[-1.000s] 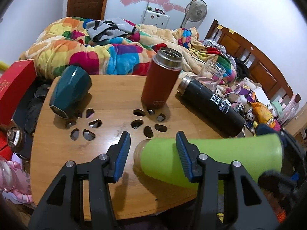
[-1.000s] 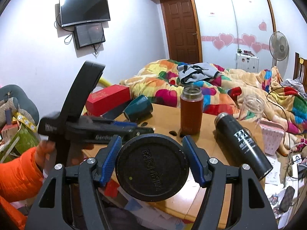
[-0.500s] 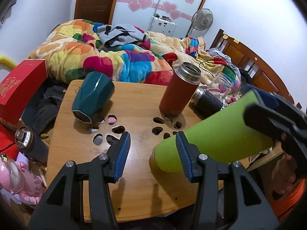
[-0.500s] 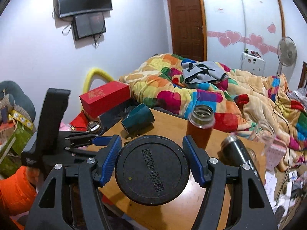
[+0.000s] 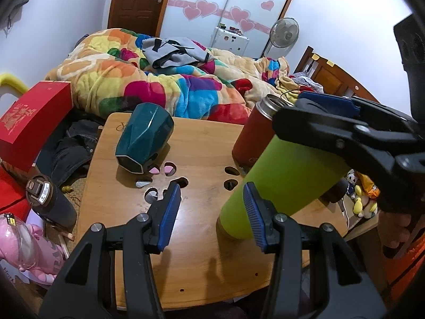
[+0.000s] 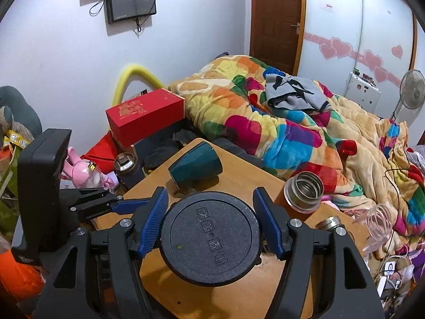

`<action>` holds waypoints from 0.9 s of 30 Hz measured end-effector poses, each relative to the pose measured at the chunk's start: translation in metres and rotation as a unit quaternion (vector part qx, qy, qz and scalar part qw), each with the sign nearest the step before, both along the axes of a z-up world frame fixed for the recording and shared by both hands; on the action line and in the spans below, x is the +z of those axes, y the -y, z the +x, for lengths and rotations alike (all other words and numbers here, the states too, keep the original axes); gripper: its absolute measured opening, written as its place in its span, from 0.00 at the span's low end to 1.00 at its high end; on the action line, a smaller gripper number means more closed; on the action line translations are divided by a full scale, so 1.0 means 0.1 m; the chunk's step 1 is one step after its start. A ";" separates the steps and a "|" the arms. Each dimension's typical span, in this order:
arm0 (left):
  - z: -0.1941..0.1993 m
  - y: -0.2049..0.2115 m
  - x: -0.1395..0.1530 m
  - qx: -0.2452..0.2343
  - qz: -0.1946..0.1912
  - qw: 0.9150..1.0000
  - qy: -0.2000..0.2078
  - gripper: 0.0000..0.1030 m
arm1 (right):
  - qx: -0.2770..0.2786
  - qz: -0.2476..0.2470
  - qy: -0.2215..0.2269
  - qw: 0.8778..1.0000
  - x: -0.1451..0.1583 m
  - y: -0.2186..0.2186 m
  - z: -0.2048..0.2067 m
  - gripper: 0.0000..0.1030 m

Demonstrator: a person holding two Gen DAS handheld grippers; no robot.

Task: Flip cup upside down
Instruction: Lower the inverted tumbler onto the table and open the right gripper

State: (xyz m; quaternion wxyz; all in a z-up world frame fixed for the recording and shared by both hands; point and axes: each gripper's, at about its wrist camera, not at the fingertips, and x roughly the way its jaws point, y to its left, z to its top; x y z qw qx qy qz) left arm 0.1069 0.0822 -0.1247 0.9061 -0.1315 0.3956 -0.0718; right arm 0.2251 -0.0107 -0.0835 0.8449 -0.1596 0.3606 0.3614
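A lime-green cup is tilted, its lower end touching the wooden table and its upper end held by my right gripper. In the right wrist view the cup's round black base fills the space between that gripper's blue pads, which are shut on it. My left gripper is open and empty, just left of the cup's lower end; it also shows at the left of the right wrist view.
A teal faceted cup lies on its side at the table's far left. A red-brown thermos stands open behind the green cup. A black flask and a clear glass are at the right. A bed with a colourful quilt lies beyond.
The right gripper has swung the green cup from lying level toward upright, its free end lowering onto the table. The left gripper has stayed open, and the view has drawn back.
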 end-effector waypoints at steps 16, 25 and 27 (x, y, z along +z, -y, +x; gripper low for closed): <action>-0.28 -0.06 0.33 0.003 0.010 0.999 0.034 0.48 | -0.028 0.031 -0.014 0.999 0.10 0.10 -0.06 0.65; -0.74 0.15 0.95 -0.008 0.030 0.994 0.108 0.61 | -0.093 0.072 0.041 0.992 0.48 0.62 -0.52 0.75; -0.83 0.20 1.07 -0.010 0.031 0.992 0.124 0.67 | -0.112 0.078 0.054 0.989 0.56 0.75 -0.64 0.80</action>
